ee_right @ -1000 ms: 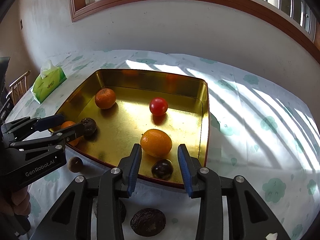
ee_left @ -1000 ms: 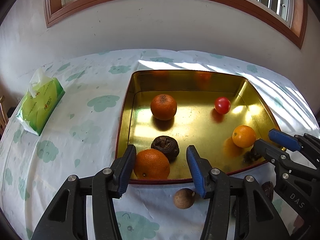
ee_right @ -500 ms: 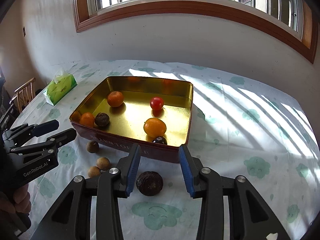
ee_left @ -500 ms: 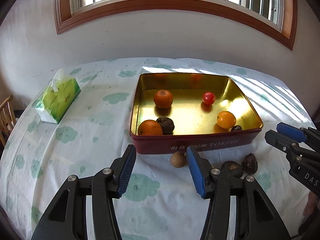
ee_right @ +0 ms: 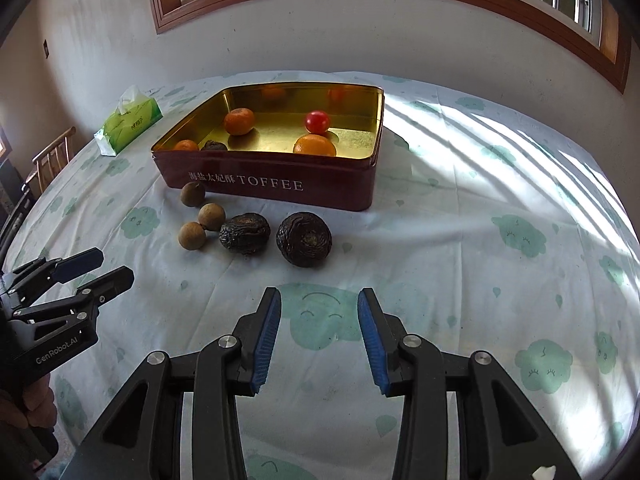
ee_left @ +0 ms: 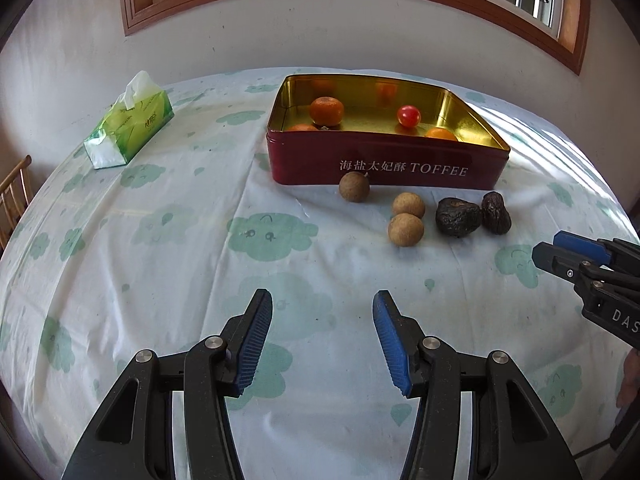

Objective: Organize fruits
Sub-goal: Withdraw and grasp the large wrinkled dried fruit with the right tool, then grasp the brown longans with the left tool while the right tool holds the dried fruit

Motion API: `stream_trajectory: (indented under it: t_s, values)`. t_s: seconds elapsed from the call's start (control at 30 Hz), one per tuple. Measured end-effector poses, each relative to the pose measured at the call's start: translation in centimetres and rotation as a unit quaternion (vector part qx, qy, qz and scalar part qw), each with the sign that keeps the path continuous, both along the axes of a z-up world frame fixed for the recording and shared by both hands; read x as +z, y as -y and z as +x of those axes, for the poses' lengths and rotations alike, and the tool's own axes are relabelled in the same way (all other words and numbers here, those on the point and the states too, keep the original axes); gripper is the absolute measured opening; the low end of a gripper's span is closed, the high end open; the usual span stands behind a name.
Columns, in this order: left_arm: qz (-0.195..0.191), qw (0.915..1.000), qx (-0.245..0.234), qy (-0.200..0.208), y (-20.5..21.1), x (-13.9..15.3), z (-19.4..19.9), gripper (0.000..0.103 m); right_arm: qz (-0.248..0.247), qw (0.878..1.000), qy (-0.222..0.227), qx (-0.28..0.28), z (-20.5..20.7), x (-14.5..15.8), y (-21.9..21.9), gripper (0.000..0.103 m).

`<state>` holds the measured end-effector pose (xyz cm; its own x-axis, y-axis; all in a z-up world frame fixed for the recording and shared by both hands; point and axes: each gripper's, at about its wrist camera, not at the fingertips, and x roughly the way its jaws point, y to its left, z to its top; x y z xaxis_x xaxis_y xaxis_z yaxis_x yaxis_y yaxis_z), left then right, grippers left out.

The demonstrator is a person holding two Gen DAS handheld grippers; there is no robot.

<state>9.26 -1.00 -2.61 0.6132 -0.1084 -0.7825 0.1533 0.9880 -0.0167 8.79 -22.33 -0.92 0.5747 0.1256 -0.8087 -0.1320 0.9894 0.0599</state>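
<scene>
in tin (ee_right: 362, 184): five fruits
on bench (ee_right: 460, 240): five fruits left
left claw (ee_left: 322, 338): parted, empty
right claw (ee_right: 319, 338): parted, empty

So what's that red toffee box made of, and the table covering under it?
The toffee box looks like metal tin: glossy red paint outside, a mirror-like gold inside that reflects the fruit. The table covering seems to be thin cloth, matte and creased, printed with green clouds, though it could be a soft plastic sheet.
</scene>
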Motion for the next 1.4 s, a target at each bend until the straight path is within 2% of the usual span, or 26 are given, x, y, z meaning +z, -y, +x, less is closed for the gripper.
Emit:
stream_trajectory:
  t_s: [0.4,0.6,0.8,0.93,1.4]
  values:
    - [0.001,1.0,0.008,0.0,-0.5,-1.0,0.9,0.054,-0.003,1.0,-0.015,0.005,2.4,-1.9,-1.0,0.037]
    - [0.002,1.0,0.008,0.0,-0.1,-1.4,1.6,0.054,-0.025,1.0,0.0,0.012,3.7,-2.2,-1.8,0.038]
    - [0.0,1.0,0.003,-0.002,0.6,-1.4,2.3,0.054,-0.026,1.0,0.008,0.015,5.2,-2.3,-2.1,0.038]
    - [-0.001,1.0,-0.001,-0.004,1.3,-1.4,2.8,0.054,-0.029,0.999,0.014,0.018,5.3,-2.3,-2.2,0.034]
    - [-0.017,0.9997,-0.014,-0.007,3.5,-1.1,3.4,0.054,-0.033,0.999,0.014,-0.021,3.9,-2.4,2.0,0.032]
